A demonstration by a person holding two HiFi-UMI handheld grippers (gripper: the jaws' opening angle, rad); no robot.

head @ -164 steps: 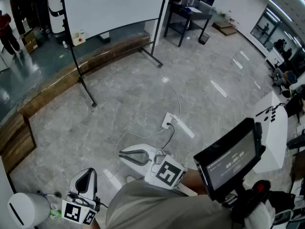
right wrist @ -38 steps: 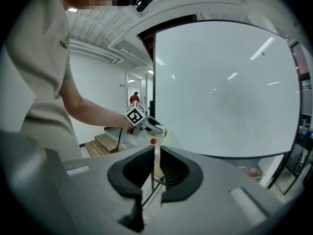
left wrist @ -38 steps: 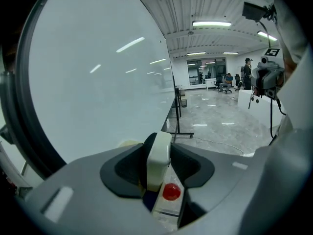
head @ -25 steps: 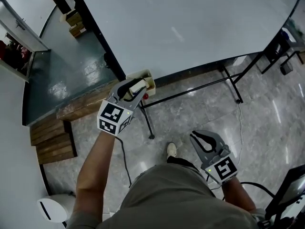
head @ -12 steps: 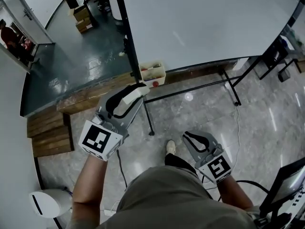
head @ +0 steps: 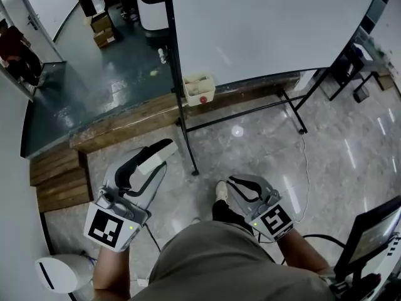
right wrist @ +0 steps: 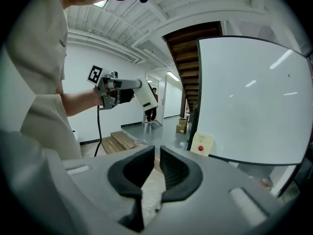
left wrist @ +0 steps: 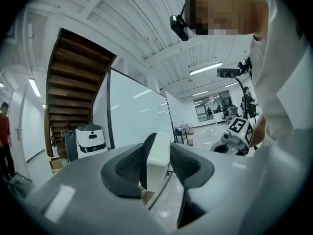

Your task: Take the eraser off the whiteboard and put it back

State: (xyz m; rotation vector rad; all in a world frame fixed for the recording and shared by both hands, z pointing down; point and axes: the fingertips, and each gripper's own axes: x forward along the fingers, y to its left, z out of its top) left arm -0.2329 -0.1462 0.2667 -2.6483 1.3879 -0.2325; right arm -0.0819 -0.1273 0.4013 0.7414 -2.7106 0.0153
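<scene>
My left gripper [head: 164, 152] is shut on the white eraser [head: 153, 162] and holds it in the air, well back from the whiteboard [head: 263, 24]. In the left gripper view the eraser [left wrist: 156, 168] stands on edge between the dark pads of the left gripper [left wrist: 157, 146], with the whiteboard [left wrist: 137, 116] beyond. My right gripper [head: 233, 182] hangs shut and empty near my body. The right gripper view looks past the right gripper [right wrist: 157, 153] at the whiteboard [right wrist: 254, 97] and at the eraser [right wrist: 145, 98] in the left gripper [right wrist: 115, 89].
A cream box with a red button [head: 199, 89] hangs at the board's lower left corner. The board's black stand legs [head: 188, 149] cross the grey floor. Wooden steps [head: 56, 174] lie at the left, a white round device [head: 59, 271] at the bottom left, a screen [head: 373, 231] at the right.
My left gripper has drawn back from the board's lower left corner towards my body, carrying the eraser. The right gripper has shifted a little to the left in the head view.
</scene>
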